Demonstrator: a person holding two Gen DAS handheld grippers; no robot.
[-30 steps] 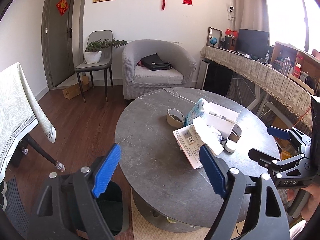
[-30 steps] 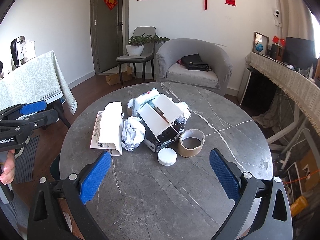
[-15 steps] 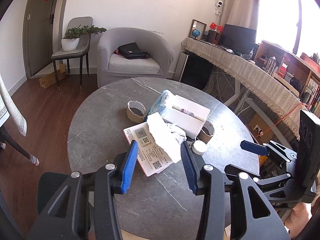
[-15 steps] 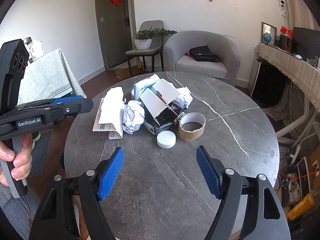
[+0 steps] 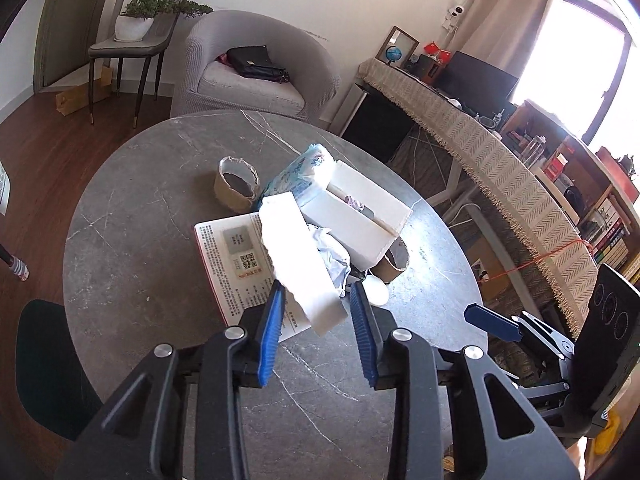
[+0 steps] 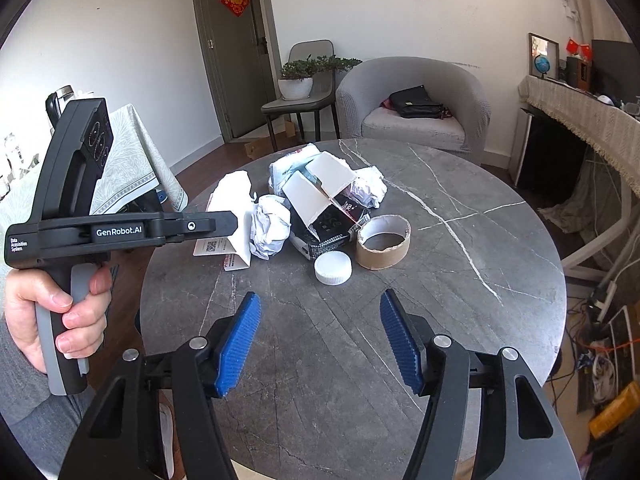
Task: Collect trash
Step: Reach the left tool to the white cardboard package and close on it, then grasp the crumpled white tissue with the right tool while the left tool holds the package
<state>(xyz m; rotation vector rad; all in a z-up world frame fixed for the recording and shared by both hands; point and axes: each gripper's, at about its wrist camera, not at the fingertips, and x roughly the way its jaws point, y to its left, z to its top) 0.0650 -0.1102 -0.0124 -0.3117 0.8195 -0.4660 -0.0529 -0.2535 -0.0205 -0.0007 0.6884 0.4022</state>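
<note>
A pile of trash lies on the round grey marble table [image 5: 152, 240]: a folded white paper strip [image 5: 298, 260] on a printed leaflet [image 5: 232, 260], crumpled paper [image 6: 270, 226], a white open box [image 5: 360, 216], a blue-white wrapper [image 5: 304, 172], two cardboard tape rolls [image 5: 236, 184] [image 6: 383, 242] and a white cap [image 6: 333, 267]. My left gripper [image 5: 318, 304] is open, its blue pads either side of the near end of the white strip. My right gripper [image 6: 320, 312] is open and empty above bare table, short of the cap.
A dark bin [image 5: 48, 364] stands on the floor left of the table. A grey armchair [image 6: 416, 108] with a black bag, a chair with a plant [image 6: 298, 80] and a fringed sideboard [image 5: 500, 184] stand behind.
My left gripper has moved forward over the table to the paper strip and its jaws have narrowed. My right gripper has narrowed too and drawn slightly closer to the pile.
</note>
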